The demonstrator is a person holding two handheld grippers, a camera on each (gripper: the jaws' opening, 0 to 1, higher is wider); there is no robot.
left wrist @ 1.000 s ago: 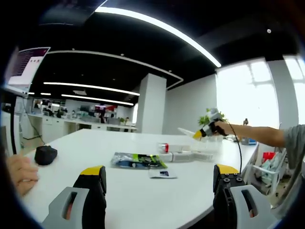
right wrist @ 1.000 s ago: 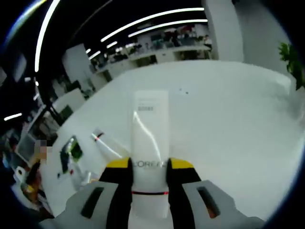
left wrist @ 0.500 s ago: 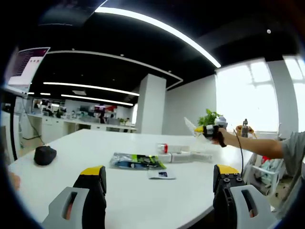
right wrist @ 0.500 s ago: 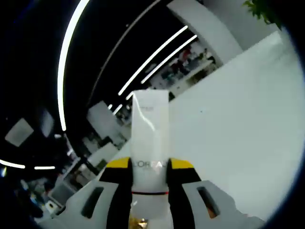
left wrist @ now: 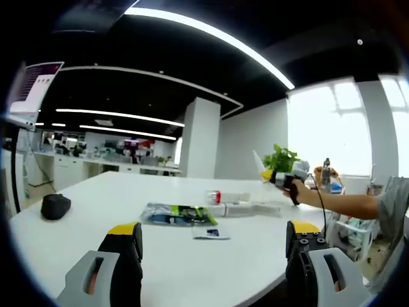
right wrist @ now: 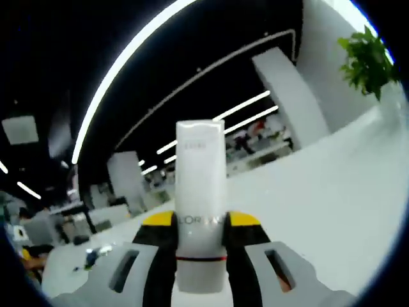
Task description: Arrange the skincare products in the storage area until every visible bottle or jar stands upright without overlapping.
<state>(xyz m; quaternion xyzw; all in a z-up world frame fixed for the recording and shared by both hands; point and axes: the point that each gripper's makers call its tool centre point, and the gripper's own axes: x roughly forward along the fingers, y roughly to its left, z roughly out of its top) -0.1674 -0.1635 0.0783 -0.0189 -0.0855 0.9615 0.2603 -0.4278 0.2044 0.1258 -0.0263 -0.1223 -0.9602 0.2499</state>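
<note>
In the right gripper view my right gripper [right wrist: 200,222] is shut on a white L'Oreal tube [right wrist: 200,173], which stands up between the yellow-tipped jaws above the white table [right wrist: 332,192]. In the left gripper view that same gripper [left wrist: 282,176] is held in a person's hand at the table's far right, with the tube [left wrist: 259,160] pointing up. My left gripper [left wrist: 214,240] hovers open over the near table edge, holding nothing. A tube with a red cap [left wrist: 217,197] and other white tubes [left wrist: 246,208] lie flat mid-table.
A green and blue packet [left wrist: 174,214] and a small sachet [left wrist: 211,233] lie in front of the tubes. A black mouse [left wrist: 54,206] sits at the left. A monitor [left wrist: 35,86] hangs at the upper left. A plant [left wrist: 281,157] and a bottle [left wrist: 327,173] stand behind the right arm [left wrist: 345,206].
My right gripper has tilted upward with the tube, from pointing down at the table to nearly upright. A hand at the left edge has gone from the left gripper view.
</note>
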